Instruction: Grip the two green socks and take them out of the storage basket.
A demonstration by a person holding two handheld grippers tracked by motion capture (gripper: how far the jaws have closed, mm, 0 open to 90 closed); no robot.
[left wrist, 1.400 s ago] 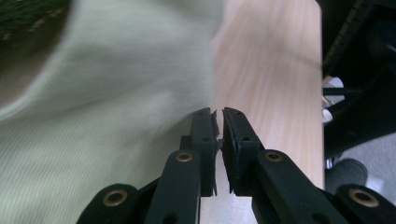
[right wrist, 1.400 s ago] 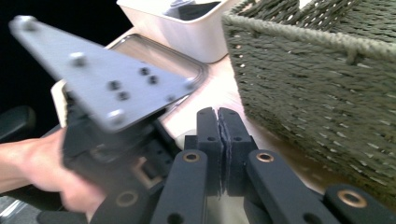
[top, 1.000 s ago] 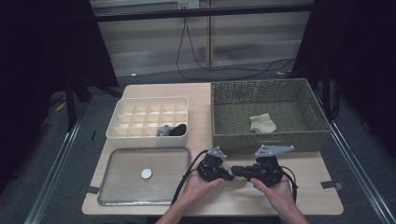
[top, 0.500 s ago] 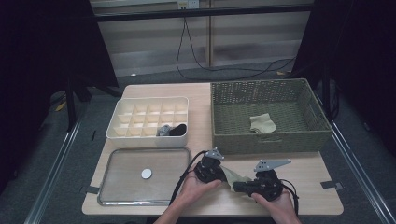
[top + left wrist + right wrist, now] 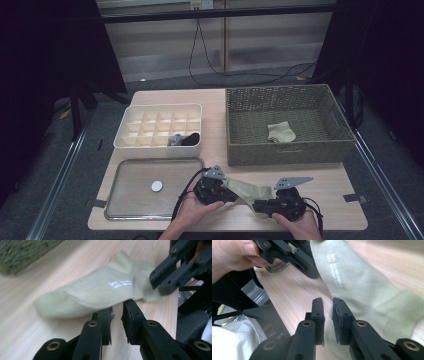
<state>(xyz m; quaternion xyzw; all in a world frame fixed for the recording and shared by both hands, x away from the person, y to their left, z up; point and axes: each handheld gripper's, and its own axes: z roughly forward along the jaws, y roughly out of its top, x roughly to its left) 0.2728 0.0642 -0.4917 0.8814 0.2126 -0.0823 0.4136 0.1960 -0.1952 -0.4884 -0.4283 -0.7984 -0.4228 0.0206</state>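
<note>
— Sock (image 5: 248, 190): where is it found, and which step is in hand?

— It is laid flat on the tabletop (image 5: 335, 180), near the front edge, stretched between the two tools. A release after spreading is judged to be the step in hand. The left tool (image 5: 116, 315) is seen with a narrow gap between its jaws, which have just been opening; nothing is pinched, and the sock's edge lies just beyond the tips. The right tool (image 5: 327, 307) is likewise parted a little, its jaws just opened, with the cloth lying beside and under one jaw but not clamped.

— What is called for next?

— A fresh grip is judged to be needed, probably for folding or for lifting toward a container.

— What is placed around, left to right?

— A metal tray (image 5: 125, 210) holding a small white disc (image 5: 157, 186), a compartment box (image 5: 131, 142) holding dark items, then a woven basket (image 5: 240, 145) holding another sock (image 5: 280, 132). Nothing is seen blocking the way; only the tray's corner lies near the left tool.
</note>
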